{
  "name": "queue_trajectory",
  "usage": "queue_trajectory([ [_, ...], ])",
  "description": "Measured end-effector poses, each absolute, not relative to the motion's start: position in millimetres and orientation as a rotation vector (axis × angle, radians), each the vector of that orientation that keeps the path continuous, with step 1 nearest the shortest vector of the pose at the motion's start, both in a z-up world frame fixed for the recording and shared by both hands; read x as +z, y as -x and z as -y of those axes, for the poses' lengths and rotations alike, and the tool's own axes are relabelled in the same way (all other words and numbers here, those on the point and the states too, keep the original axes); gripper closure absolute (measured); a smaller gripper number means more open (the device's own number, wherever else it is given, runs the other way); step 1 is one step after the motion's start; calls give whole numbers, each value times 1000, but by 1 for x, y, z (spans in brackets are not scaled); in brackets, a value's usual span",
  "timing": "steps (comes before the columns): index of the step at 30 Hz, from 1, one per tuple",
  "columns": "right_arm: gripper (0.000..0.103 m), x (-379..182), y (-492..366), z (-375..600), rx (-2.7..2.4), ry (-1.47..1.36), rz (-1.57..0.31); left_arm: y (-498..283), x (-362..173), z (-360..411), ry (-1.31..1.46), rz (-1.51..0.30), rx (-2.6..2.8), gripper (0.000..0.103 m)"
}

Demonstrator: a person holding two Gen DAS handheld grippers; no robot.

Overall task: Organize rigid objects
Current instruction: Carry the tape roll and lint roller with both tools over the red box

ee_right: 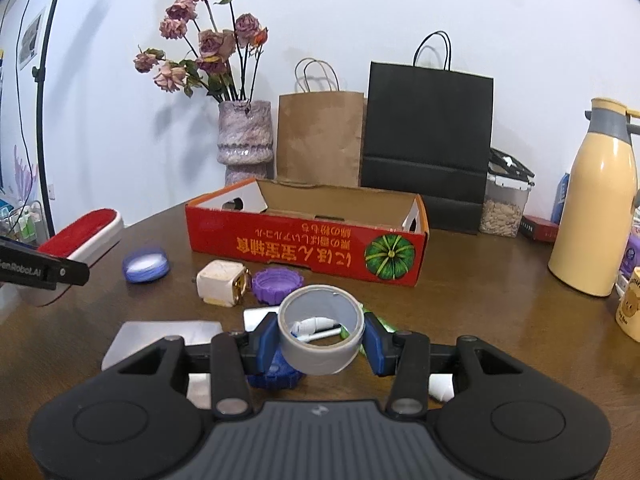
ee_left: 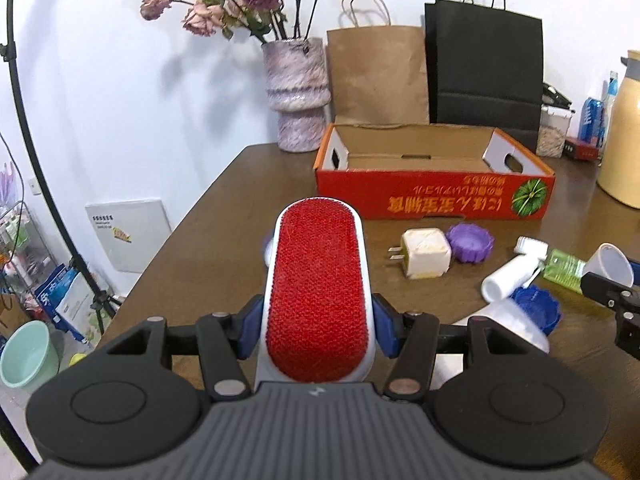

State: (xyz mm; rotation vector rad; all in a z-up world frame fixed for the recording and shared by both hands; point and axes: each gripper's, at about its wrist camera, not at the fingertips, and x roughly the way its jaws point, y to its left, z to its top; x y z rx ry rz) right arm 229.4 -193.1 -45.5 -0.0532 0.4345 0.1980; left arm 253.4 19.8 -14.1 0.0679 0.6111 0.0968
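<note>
Table (ee_left: 224, 216) edge lies left of brush (ee_left: 318, 300).

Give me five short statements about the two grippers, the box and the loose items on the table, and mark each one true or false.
1. The left gripper is clamped on a red-faced lint brush. True.
2. The right gripper holds a purple cap. False: it is shut on a roll of grey tape; the purple cap lies on the table.
3. The red cardboard box stands open at the top. True.
4. The white plug adapter is inside the box. False: it lies on the table in front of it.
5. The black paper bag lies flat on the table. False: it stands upright behind the box.
</note>
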Motion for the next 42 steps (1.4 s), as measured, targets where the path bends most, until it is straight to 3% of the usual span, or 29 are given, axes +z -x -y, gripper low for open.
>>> queue_trajectory([
  [28,60,17,-335,172,175,45,-361,-363,32,3,-23,-496,15,47],
  [42,60,22,-424,176,155,7,-409,-445,27,19,20,-489,19,47],
])
